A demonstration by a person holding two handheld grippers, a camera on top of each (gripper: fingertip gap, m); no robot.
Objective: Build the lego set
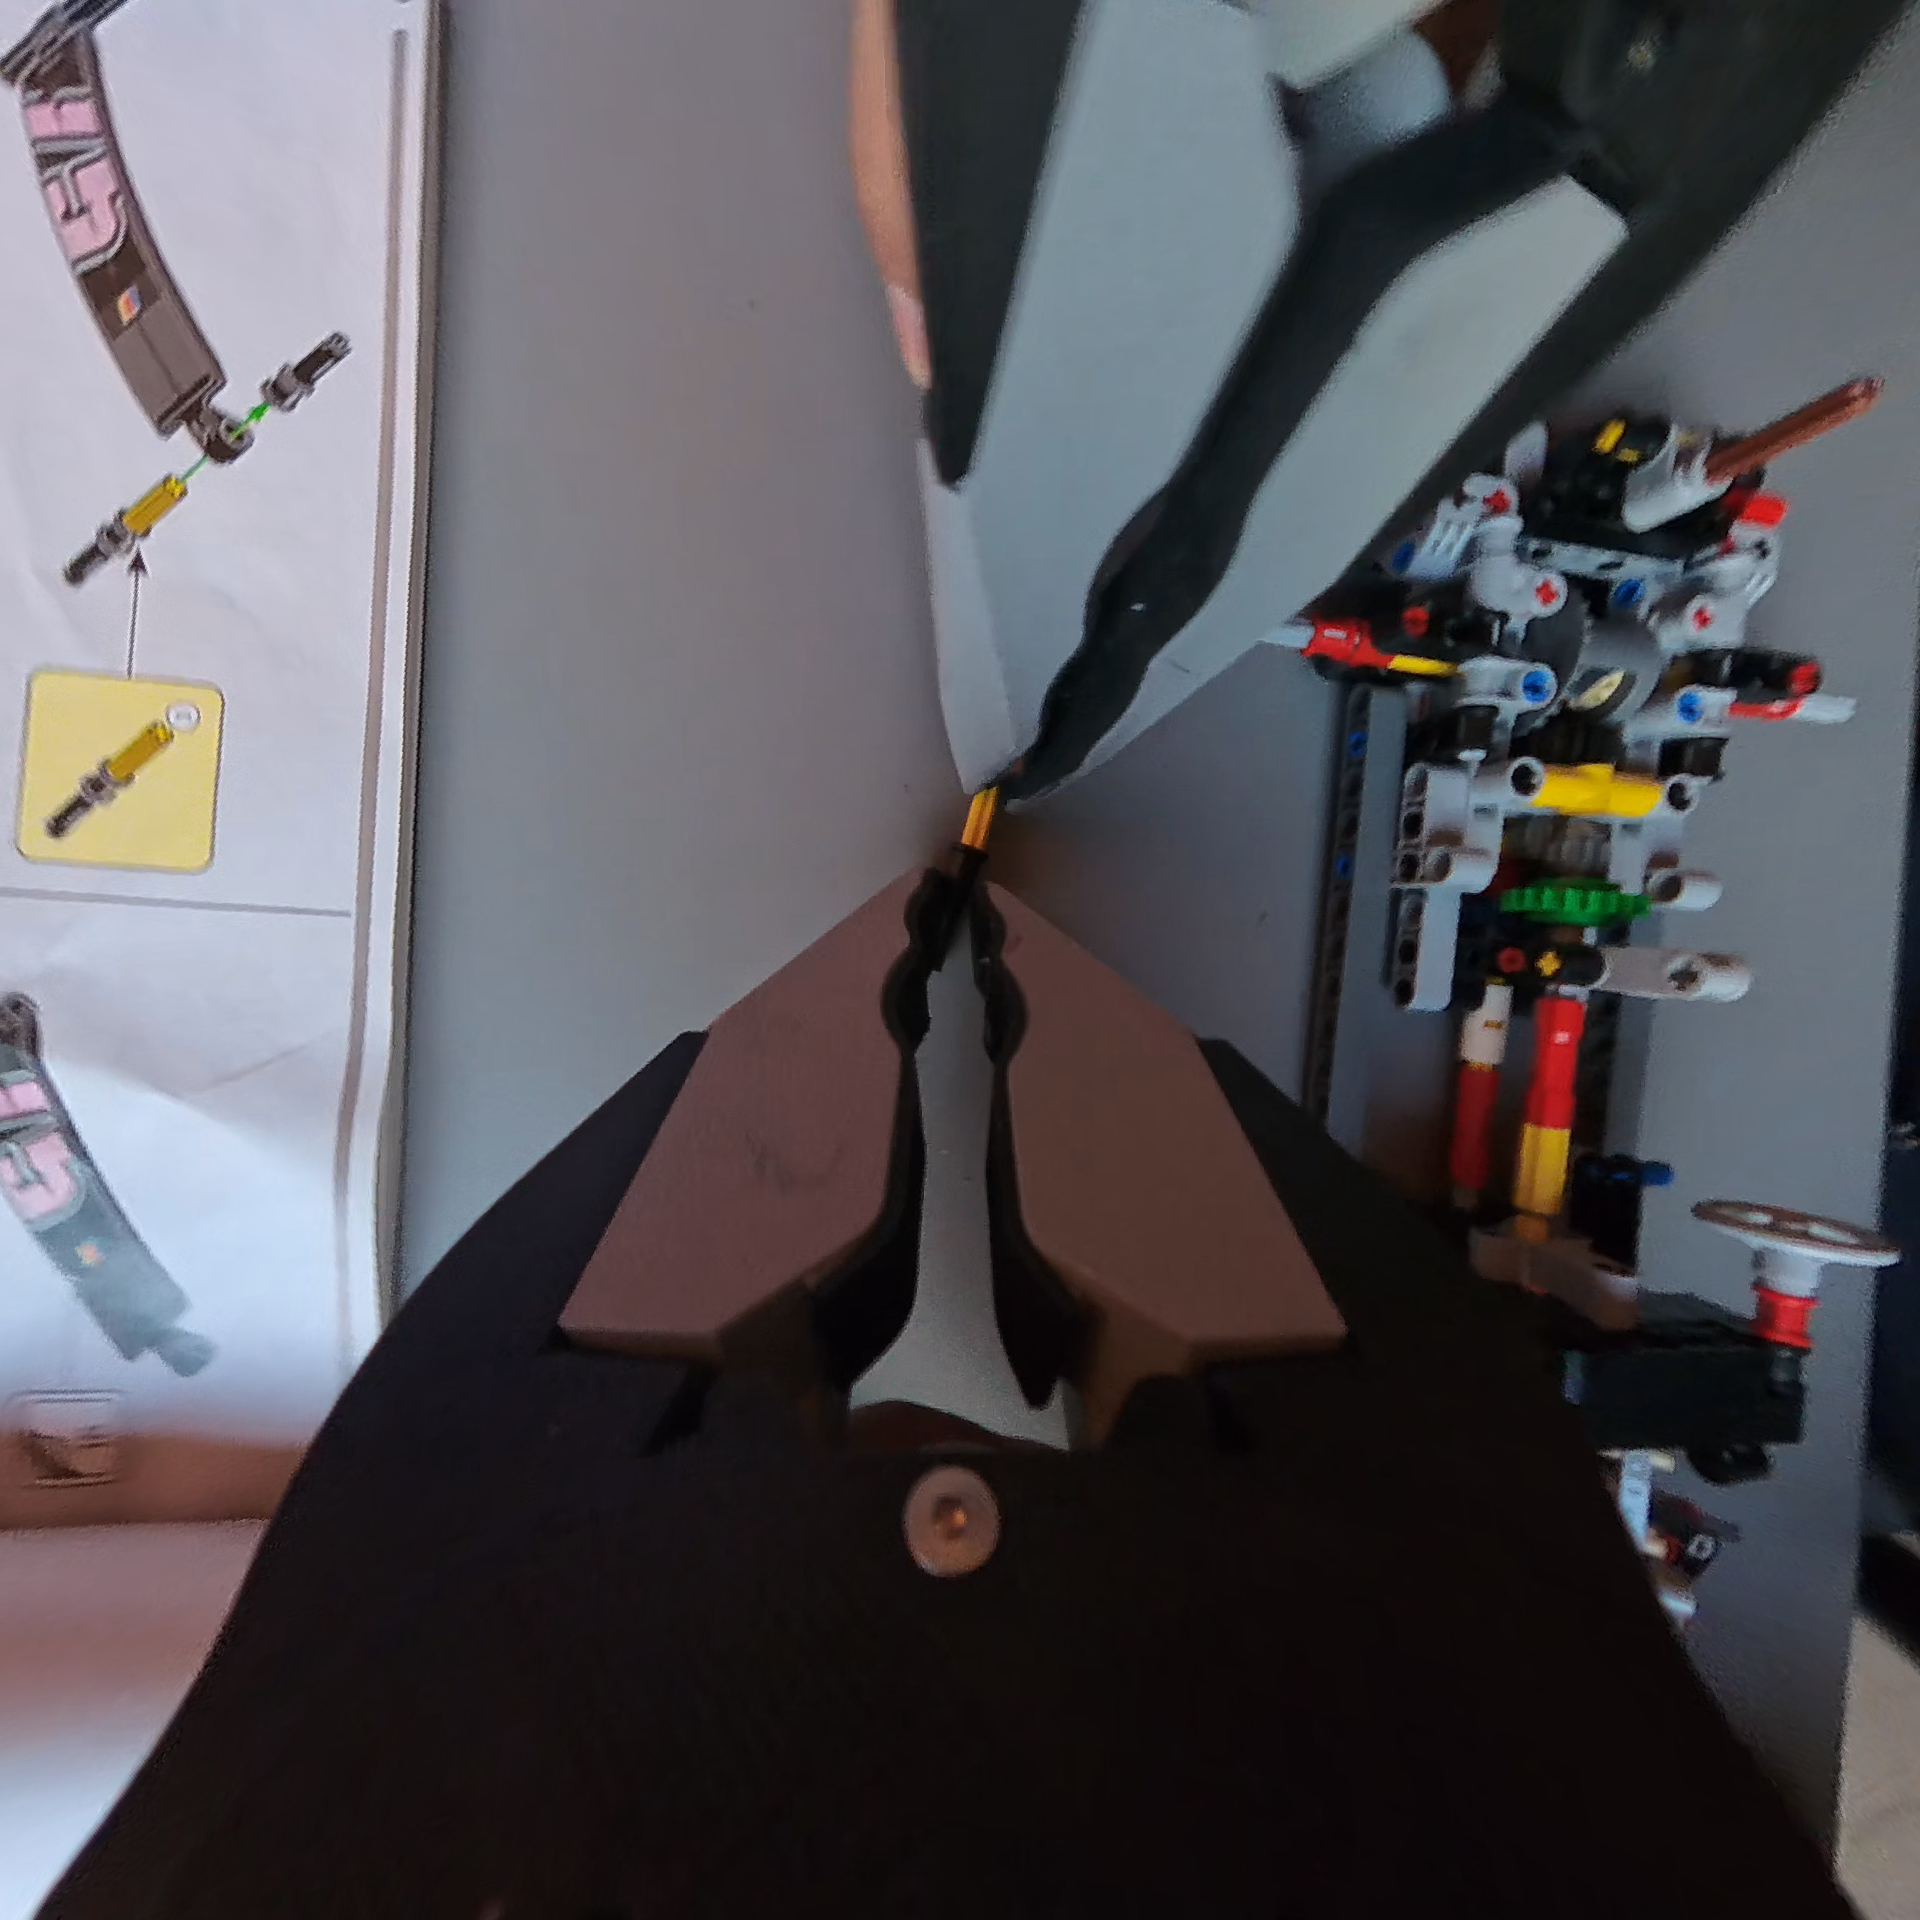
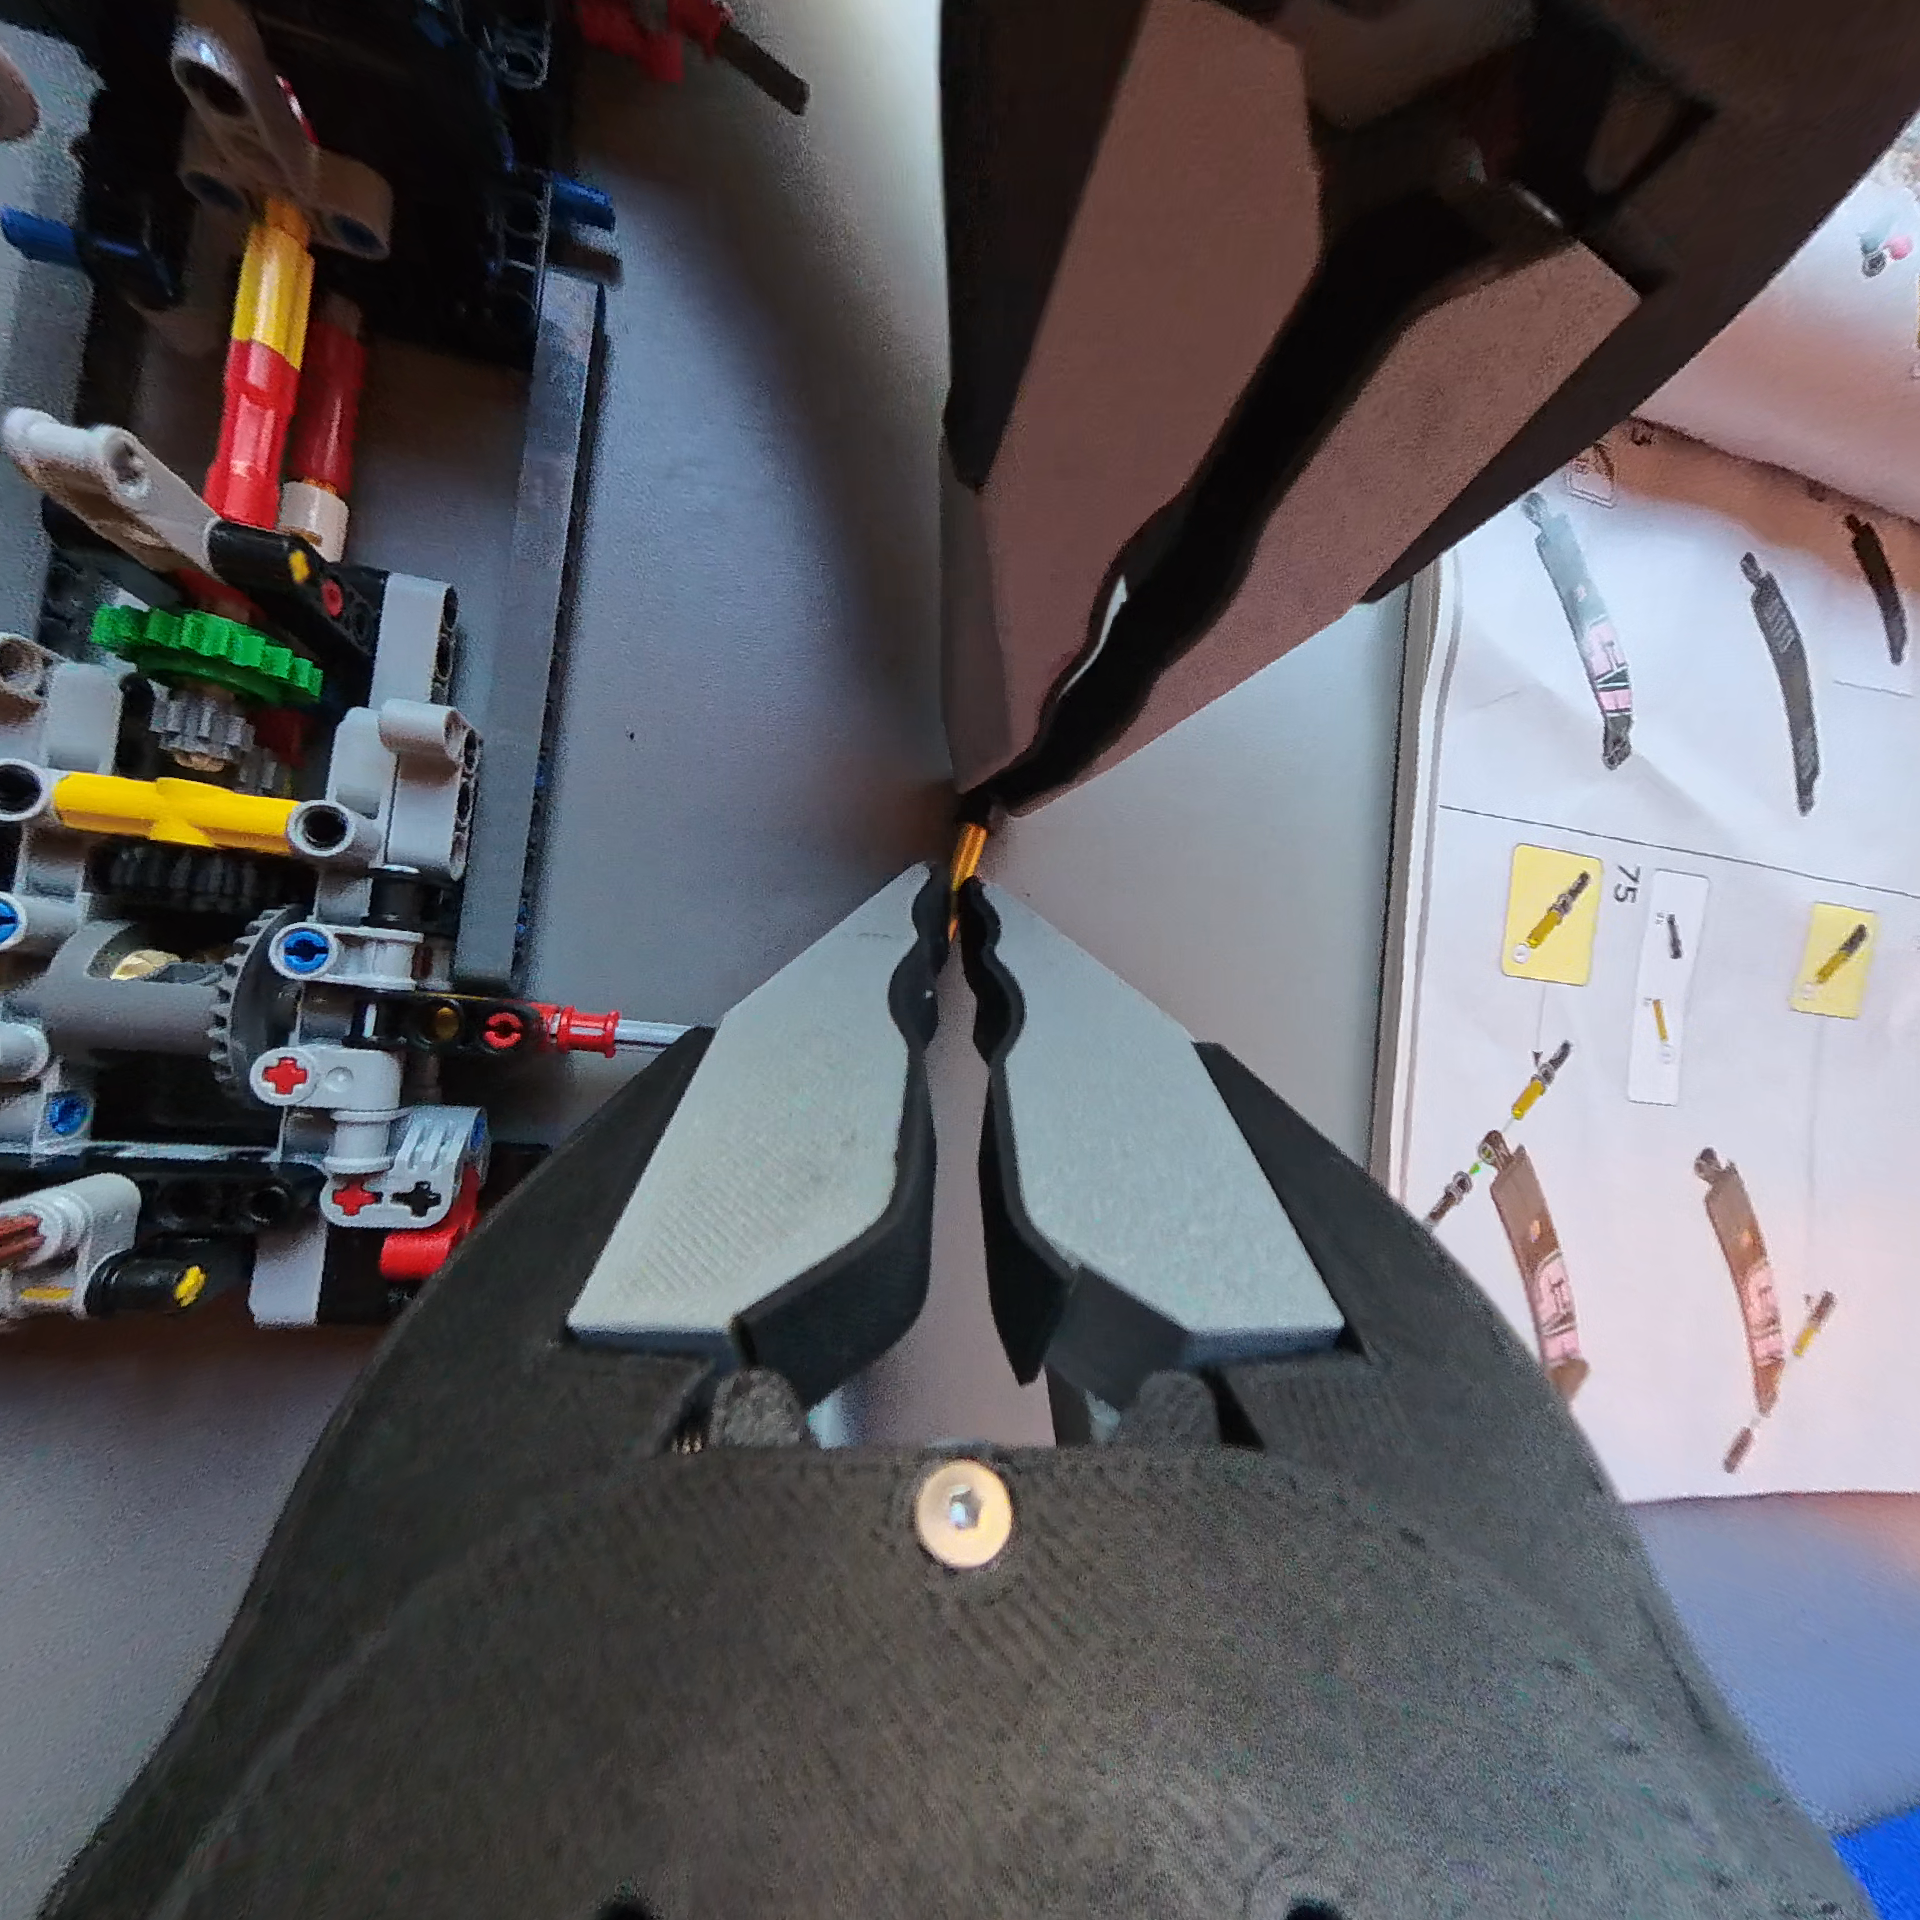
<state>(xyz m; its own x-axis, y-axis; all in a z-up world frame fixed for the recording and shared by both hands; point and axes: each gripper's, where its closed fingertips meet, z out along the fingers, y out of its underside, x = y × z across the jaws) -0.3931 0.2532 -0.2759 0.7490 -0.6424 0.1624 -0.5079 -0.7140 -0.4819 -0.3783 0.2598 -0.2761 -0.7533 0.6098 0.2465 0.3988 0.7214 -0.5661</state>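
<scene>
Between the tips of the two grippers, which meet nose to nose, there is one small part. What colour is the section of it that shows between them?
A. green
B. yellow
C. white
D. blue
B: a thin yellow rod bridges the gap from the left gripper, whose tips close on a black pin at its end, to the right gripper, closed on the rod.

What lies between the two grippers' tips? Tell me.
A short yellow axle with a black pin on its end bridges the left gripper and right gripper; both wrist views show it.
</scene>
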